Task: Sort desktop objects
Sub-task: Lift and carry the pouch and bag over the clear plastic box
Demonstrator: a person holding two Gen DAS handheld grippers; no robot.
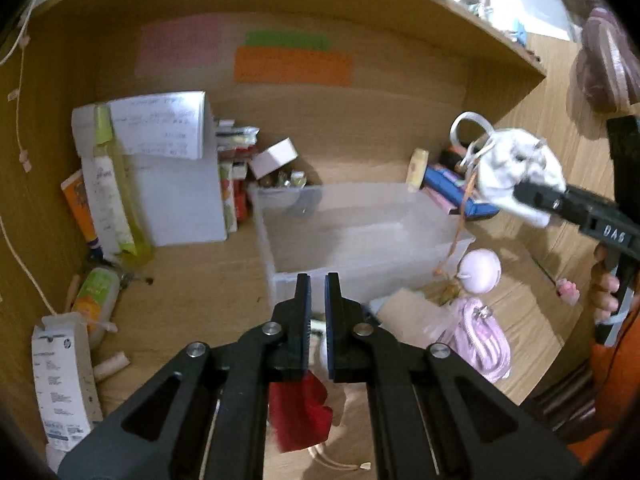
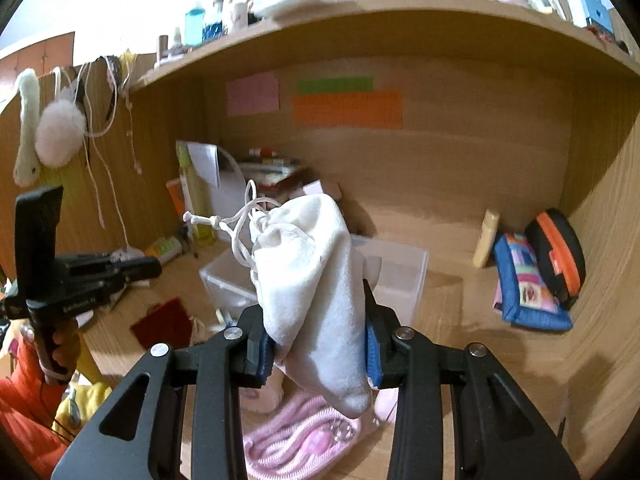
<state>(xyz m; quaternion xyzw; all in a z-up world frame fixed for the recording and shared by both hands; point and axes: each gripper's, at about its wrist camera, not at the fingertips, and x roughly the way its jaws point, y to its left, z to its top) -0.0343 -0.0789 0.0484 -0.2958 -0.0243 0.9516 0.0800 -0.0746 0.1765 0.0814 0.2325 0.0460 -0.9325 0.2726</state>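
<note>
Right gripper: the right gripper [image 2: 318, 344] pointed a little downward over the desk [image 2: 460, 320], its blue pads clamped on a white drawstring pouch [image 2: 316, 280].
White pouch: it was held off the desk, above and in front of the clear plastic bin [image 2: 400, 276]; its cords and knotted ends dangled to the left, its bottom corner hung below the jaws. In the left wrist view the same pouch [image 1: 516, 168] sat at the tip of the right gripper [image 1: 532, 196], up and to the right of the bin.
Left gripper: the left gripper [image 1: 318, 300] was angled down toward the near wall of the bin, its jaws drawn close with only a thin gap; nothing showed between the tips. In the right wrist view it [image 2: 132, 270] was held by a hand [image 2: 60, 344] with an orange sleeve.
Red pouch: a red pouch [image 1: 298, 412] lay on the desk under the left gripper; whether the jaws touched it cannot be told.
Clear bin: the clear plastic bin [image 1: 360, 216] stood mid-desk; its contents cannot be told through the blur.
Pink items: a pink coiled cord [image 2: 288, 440] lay on the desk below the right gripper.
Pencil cases: a blue patchwork case [image 2: 528, 284] and a black-and-orange case [image 2: 556, 256] leaned against the right wall.
</note>
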